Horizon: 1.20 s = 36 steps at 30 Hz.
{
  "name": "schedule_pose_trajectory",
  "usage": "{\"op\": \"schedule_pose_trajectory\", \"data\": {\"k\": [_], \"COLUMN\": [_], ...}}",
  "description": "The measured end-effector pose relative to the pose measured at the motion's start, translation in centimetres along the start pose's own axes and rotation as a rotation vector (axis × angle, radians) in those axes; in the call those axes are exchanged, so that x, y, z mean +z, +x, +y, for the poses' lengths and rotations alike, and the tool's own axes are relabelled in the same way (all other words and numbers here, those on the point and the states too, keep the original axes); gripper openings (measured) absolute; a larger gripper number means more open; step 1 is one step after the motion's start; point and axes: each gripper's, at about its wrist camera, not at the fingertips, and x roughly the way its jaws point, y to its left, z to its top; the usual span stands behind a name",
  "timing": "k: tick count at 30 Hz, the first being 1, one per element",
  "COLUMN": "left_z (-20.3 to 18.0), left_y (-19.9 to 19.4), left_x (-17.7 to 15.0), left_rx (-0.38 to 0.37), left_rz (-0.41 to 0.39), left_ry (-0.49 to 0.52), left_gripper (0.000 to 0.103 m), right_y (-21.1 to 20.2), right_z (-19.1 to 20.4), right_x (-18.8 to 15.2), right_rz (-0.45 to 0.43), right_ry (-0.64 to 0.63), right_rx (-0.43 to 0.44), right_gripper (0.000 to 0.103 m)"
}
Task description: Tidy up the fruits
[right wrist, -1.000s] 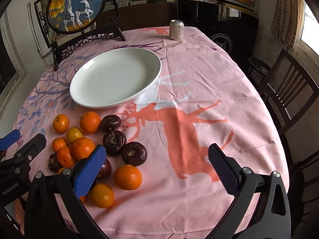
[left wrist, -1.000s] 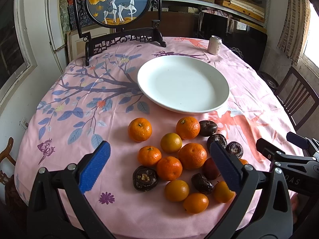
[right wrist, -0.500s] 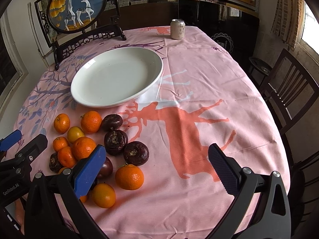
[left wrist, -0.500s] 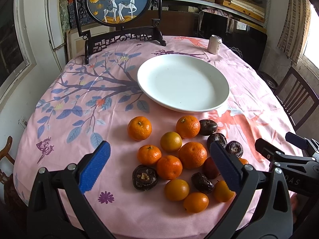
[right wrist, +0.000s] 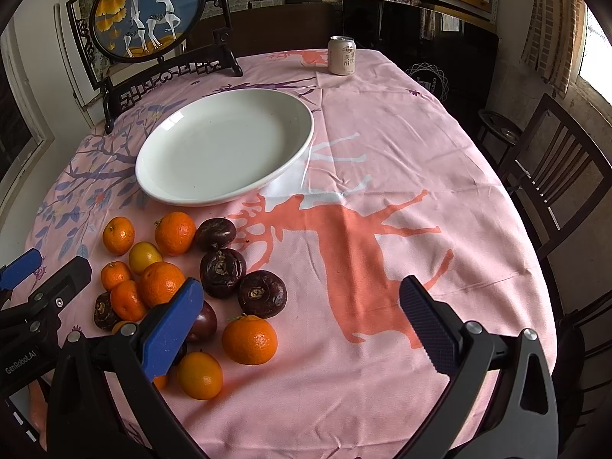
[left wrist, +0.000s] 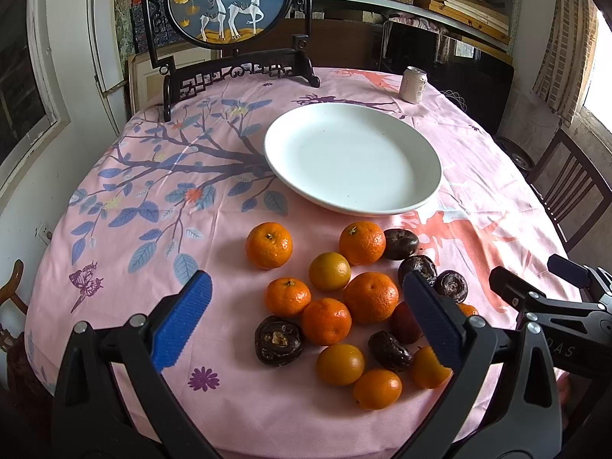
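Several oranges (left wrist: 370, 297) (right wrist: 162, 283) and dark purple-brown fruits (left wrist: 279, 340) (right wrist: 223, 267) lie clustered on the pink tablecloth, just in front of an empty white plate (left wrist: 352, 157) (right wrist: 225, 153). My left gripper (left wrist: 306, 323) hovers open above the near side of the cluster, nothing between its blue pads. My right gripper (right wrist: 302, 325) is open too, held over bare cloth right of the fruit, with one orange (right wrist: 249, 339) just inside its left finger. Each gripper shows at the edge of the other's view.
A drink can (left wrist: 413, 85) (right wrist: 342, 55) stands beyond the plate. A framed round deer picture (left wrist: 229, 0) (right wrist: 149, 11) on a dark stand sits at the table's far left. Wooden chairs (right wrist: 550, 176) stand to the right of the table. Shelves fill the back wall.
Both grippers have drifted very slightly; the scene has shifted a little in each view. Neither jaw opening has changed and no fruit has moved.
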Motion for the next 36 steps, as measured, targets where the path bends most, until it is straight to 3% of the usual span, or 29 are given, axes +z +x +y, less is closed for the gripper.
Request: {"op": "schedule_pose_trajectory", "data": {"k": [36], "left_z": [1.0], "left_y": [0.2], "left_x": [-0.3], "left_rx": [0.026], "left_rz": [-0.006], "left_ry": [-0.004], "left_gripper": [0.101], "right_y": [0.2], "right_z": [-0.7], "right_x": [0.1], "right_rz": [-0.006], "right_ry": [-0.03], "right_rx": [0.021], "right_gripper": [0.102]}}
